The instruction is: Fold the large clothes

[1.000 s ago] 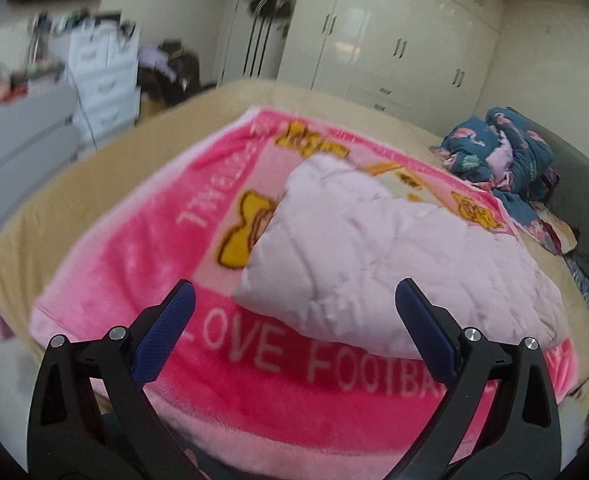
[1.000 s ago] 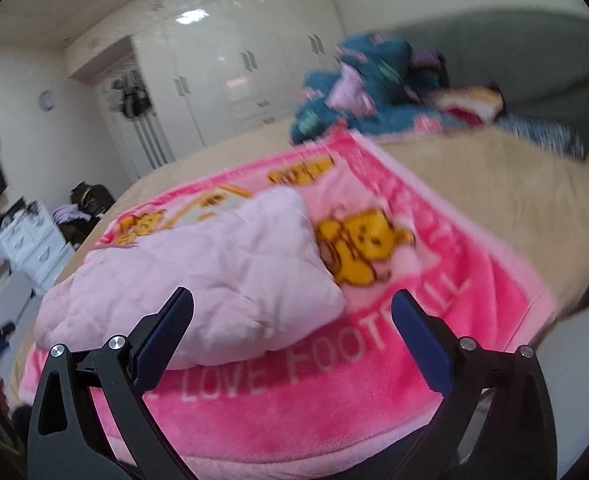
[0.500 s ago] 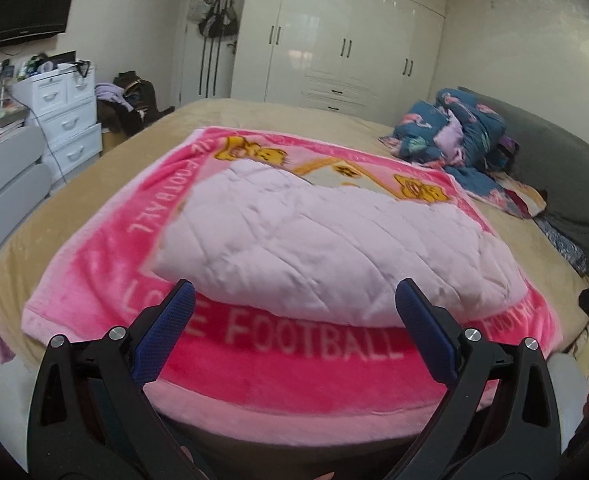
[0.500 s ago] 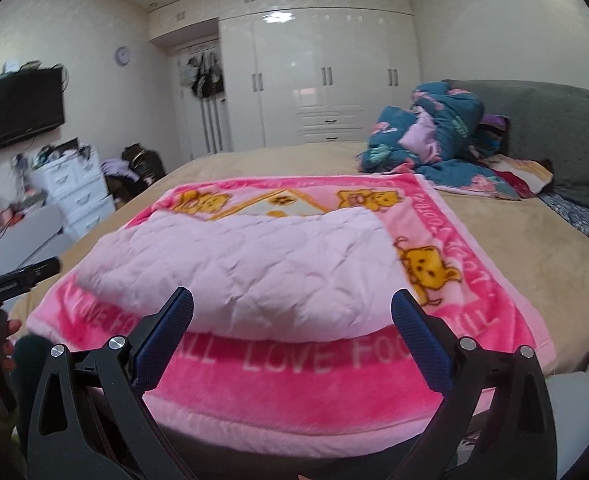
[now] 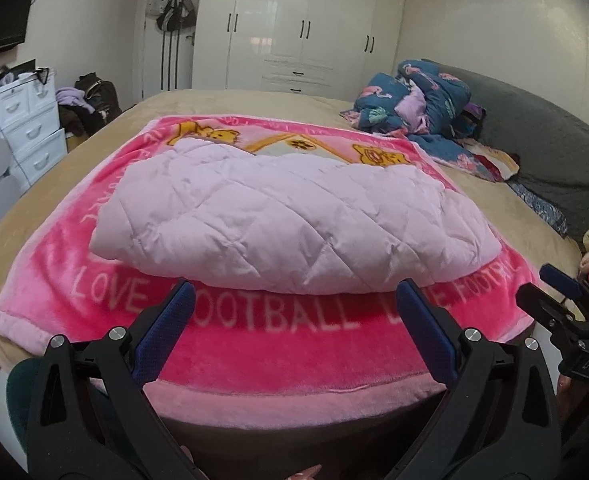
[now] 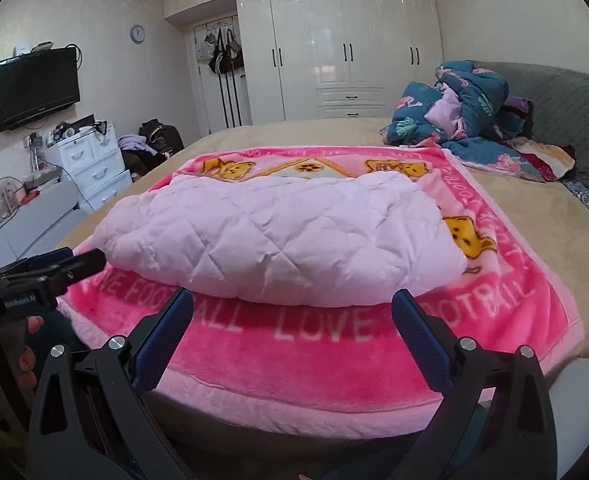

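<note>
Writing first: the pink blanket (image 5: pixel 278 344) reads "LOVE FOOTBALL" in white along its near border, and in the right wrist view the side of the left gripper (image 5: pixel 294 316) carries a small white label, too fine to read in full. In the left wrist view the right gripper (image 6: pixel 292 314) shows "DAS" on its body.

Both grippers hover level just short of the blanket's near edge, pointing across the bed (image 5: pixel 94 148), blue-padded fingers (image 5: pixel 166 332) spread wide, nothing between them. A hand (image 6: pixel 26 356) wraps the left gripper's handle at the blanket's left corner.

On the blanket, past the lettering, sits the pale pink quilted garment (image 5: pixel 294 216), puffy, diamond-stitched, folded into a thick wide bundle, its near edge over the border text. Yellow bears show on the blanket beyond it. Farther off, beyond the blanket's right corner, a teal flamingo-print quilt (image 6: pixel 466 108) lies heaped, and white wardrobes (image 6: pixel 350 48) fill the back wall.
</note>
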The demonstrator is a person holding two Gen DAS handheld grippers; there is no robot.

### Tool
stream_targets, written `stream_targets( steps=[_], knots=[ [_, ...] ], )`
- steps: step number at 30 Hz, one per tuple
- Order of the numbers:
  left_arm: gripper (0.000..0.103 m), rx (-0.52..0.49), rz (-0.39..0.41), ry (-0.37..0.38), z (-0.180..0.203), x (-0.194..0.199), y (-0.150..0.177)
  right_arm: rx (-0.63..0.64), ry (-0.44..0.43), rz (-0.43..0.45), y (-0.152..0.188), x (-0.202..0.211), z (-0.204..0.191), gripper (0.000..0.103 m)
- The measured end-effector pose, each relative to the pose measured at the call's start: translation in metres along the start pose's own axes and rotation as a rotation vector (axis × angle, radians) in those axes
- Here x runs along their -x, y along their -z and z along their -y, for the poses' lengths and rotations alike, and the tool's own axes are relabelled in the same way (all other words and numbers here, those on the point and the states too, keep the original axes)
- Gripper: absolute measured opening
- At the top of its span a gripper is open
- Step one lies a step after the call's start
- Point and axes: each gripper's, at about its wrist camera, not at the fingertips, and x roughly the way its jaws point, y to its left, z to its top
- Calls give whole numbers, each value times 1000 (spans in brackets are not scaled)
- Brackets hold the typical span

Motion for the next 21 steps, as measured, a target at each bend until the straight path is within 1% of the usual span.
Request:
stream_targets(
  steps=[9,21],
  knots=[
    [94,3,-11,6,0,-3,1,-9,19,0,-2,-1,3,99],
    [94,4,-8,2,-1,-2,1,1,12,-17,-1,-5,3,99]
  ],
)
